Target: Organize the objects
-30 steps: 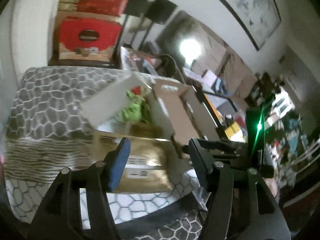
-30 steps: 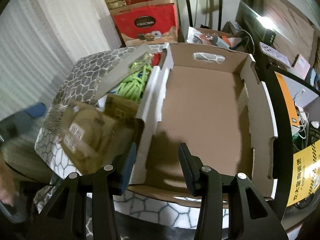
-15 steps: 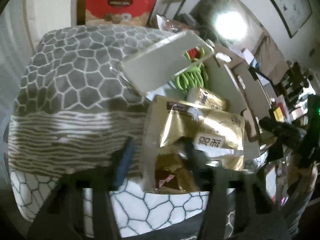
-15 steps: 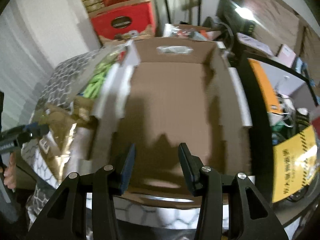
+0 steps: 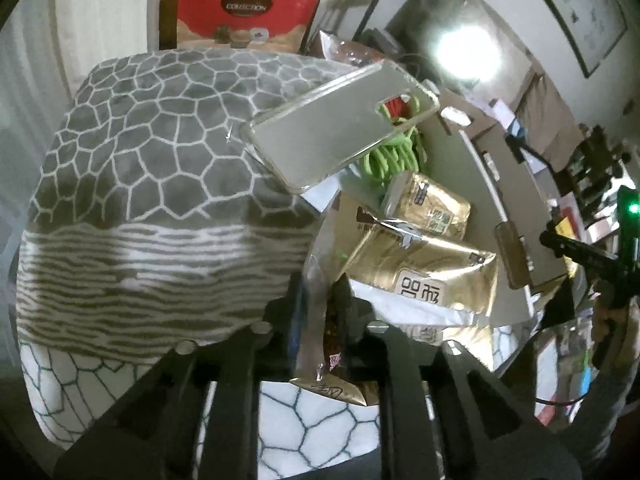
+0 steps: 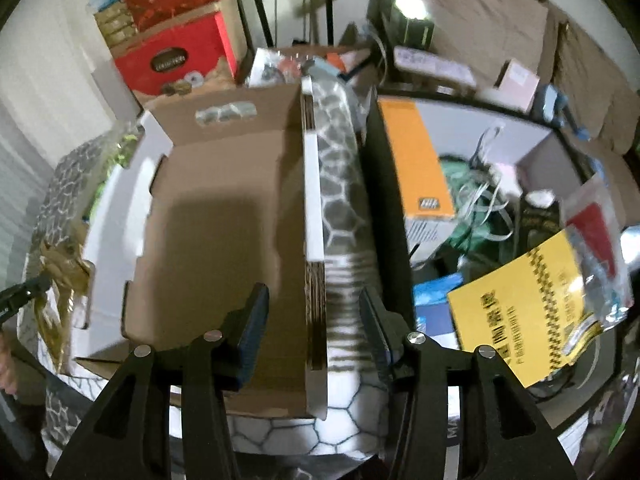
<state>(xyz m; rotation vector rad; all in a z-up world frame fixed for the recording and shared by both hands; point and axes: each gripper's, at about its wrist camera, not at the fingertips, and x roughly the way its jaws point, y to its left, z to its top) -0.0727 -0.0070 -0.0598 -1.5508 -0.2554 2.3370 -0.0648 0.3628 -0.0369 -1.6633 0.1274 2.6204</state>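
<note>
- Left wrist view: your left gripper (image 5: 320, 316) has just been closing, and its jaws now pinch the upright edge of a crinkled silver-and-gold foil snack pouch (image 5: 320, 344) at the near end of the pile.
- More gold foil packets (image 5: 424, 276) lie just beyond it, heaped beside the open brown cardboard tray box (image 6: 216, 240) on the grey-and-white honeycomb-pattern blanket (image 5: 152, 152).
- Handling, by my judgement: the pouch is light, soft and slippery, and it crumples; hold it by the flat sealed edge, not the puffed belly.
- Right wrist view: your right gripper (image 6: 314, 316) stands open and empty, astride the box's right-hand wall without touching it.
- Writing: the red gift box (image 5: 248, 12) at the back reads "COLLECTION"; the packets' printed labels are too small to read.
</note>
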